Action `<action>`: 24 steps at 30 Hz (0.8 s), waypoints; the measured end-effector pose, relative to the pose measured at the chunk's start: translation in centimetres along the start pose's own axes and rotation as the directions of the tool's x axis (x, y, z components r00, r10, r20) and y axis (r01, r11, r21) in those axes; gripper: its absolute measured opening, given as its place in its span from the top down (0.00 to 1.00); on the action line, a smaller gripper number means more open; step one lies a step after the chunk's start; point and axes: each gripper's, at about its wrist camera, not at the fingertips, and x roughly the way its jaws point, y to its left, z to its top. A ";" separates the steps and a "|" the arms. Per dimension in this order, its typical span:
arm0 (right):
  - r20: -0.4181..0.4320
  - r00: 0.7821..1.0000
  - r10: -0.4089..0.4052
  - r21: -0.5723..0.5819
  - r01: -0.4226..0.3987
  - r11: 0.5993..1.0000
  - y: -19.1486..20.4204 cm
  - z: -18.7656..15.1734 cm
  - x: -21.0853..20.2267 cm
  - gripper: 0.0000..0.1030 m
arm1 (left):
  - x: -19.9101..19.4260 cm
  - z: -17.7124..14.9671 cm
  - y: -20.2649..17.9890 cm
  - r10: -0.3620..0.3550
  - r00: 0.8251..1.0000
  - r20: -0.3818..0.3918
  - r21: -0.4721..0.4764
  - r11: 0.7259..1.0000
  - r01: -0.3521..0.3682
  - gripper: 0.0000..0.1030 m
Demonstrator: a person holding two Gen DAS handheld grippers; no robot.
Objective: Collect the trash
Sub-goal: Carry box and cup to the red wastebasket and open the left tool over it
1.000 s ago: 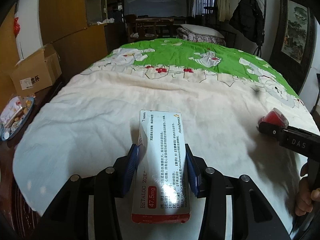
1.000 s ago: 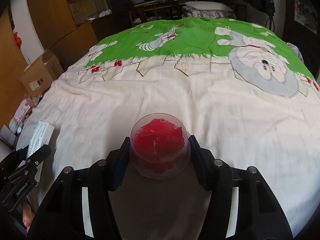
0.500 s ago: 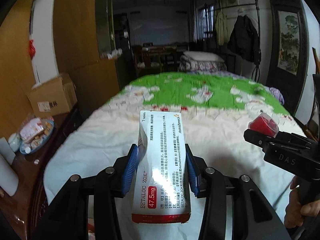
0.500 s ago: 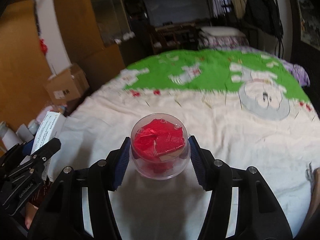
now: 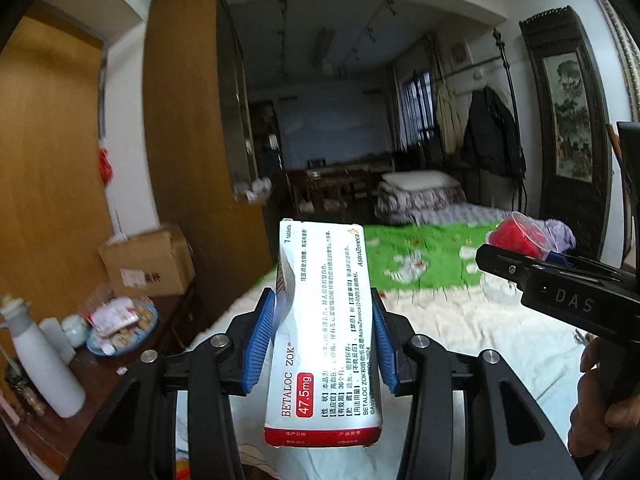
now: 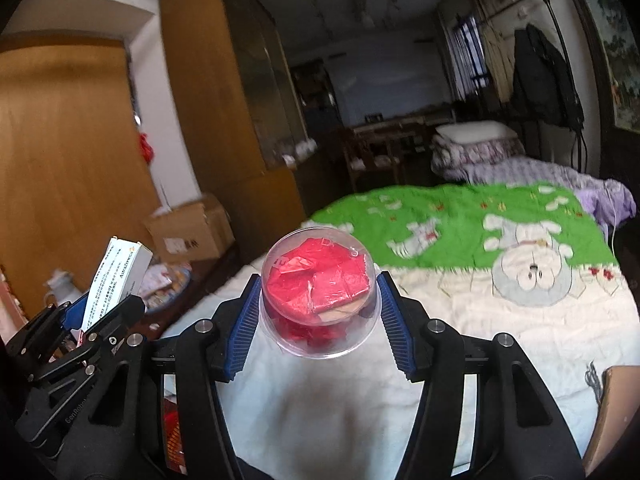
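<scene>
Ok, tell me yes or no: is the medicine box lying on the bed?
No, the medicine box is clamped between the blue pads of the left gripper, held up above the bed.

Both grippers [image 5: 322, 340] [image 6: 320, 312] clamped, side by side.

You see a white medicine box [image 5: 326, 332] with a red end band and black print, a clear cup [image 6: 319, 292] stuffed with red wrappers, blue pads [image 5: 260, 338] on black tongs, and a cream-and-green cartoon-print bedspread [image 6: 500, 280].
</scene>
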 end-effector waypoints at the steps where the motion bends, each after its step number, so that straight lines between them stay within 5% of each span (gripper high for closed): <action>1: 0.016 1.000 0.009 -0.005 -0.009 1.000 0.4 0.2 -0.8 0.45 | -1.0 0.3 0.0 0.008 1.000 0.019 0.002 1.000 -0.008 0.56; 12: 0.094 0.988 0.122 -0.089 -0.114 0.989 5.0 0.0 -5.7 0.45 | -7.4 0.7 1.6 0.122 0.987 0.104 0.006 0.992 -0.124 0.55; 24: -0.100 0.978 0.185 -0.120 -0.197 0.973 9.2 -3.2 -0.6 0.45 | -5.6 -3.9 10.1 0.225 0.974 -0.011 -0.035 0.974 -0.225 0.55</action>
